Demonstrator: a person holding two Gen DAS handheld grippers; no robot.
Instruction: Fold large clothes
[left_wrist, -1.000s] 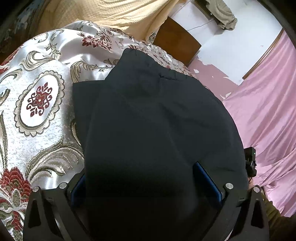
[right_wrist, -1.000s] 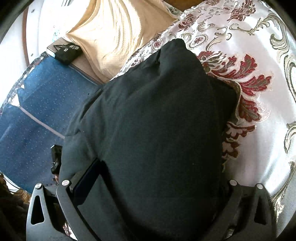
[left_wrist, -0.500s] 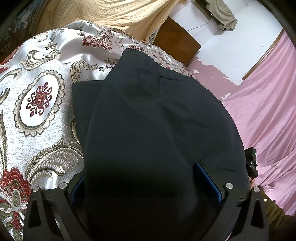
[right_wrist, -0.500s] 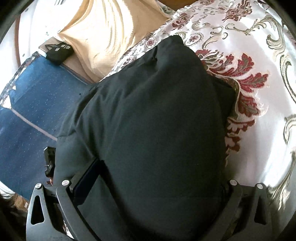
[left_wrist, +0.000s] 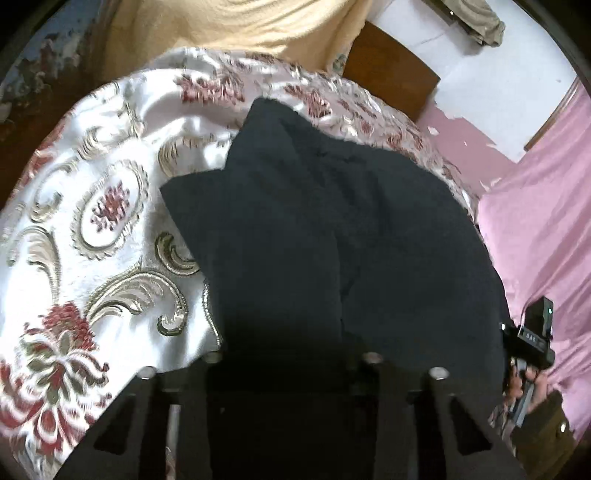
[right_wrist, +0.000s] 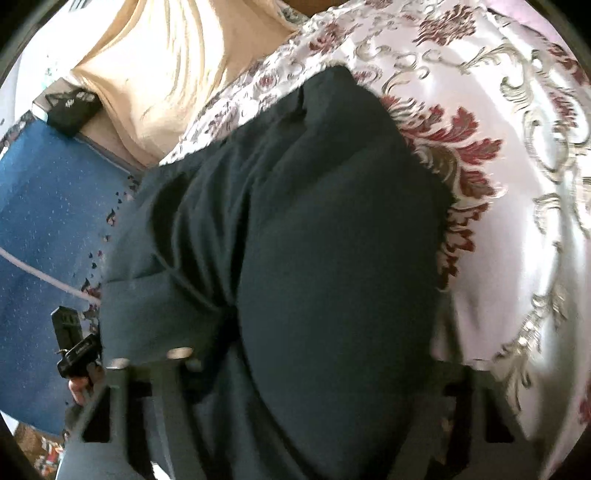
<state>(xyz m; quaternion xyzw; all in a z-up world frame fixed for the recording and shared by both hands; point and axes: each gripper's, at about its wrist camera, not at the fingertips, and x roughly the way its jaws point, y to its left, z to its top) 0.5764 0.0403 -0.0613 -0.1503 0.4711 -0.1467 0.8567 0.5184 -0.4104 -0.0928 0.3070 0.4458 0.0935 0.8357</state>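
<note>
Two wrist views, one scene. A brocade bedspread (left_wrist: 92, 280), white with red and gold florals, covers the bed; on it lies the dark garment (left_wrist: 332, 236), bunched into a broad, partly doubled mound whose near edge runs under both tools. Beyond the bed are a cream cloth (left_wrist: 240, 22), a pink sheet (left_wrist: 546, 229) on one side and a blue mat (right_wrist: 48, 206) on the other.

Risks, as judgements. The fabric is thick and layered, so each pinch may catch only the top layer, or an uneven number of layers, and the fold would then open or skew. Unequal pulls by the two hands would twist the edge. The glossy bedspread may let the whole mound slide rather than fold, and a low pinch could gather the bedspread with the garment.

Left gripper (left_wrist: 288, 363): jaws closing, drawn well in from their widest, with the garment's near edge between them; the fabric is black against black there, so firm contact of the pads cannot be told.

Right gripper (right_wrist: 295, 373): jaws likewise closing around a wider bunch of the garment; its fingertips are buried in cloth and blurred, and the grip cannot be confirmed.
</note>
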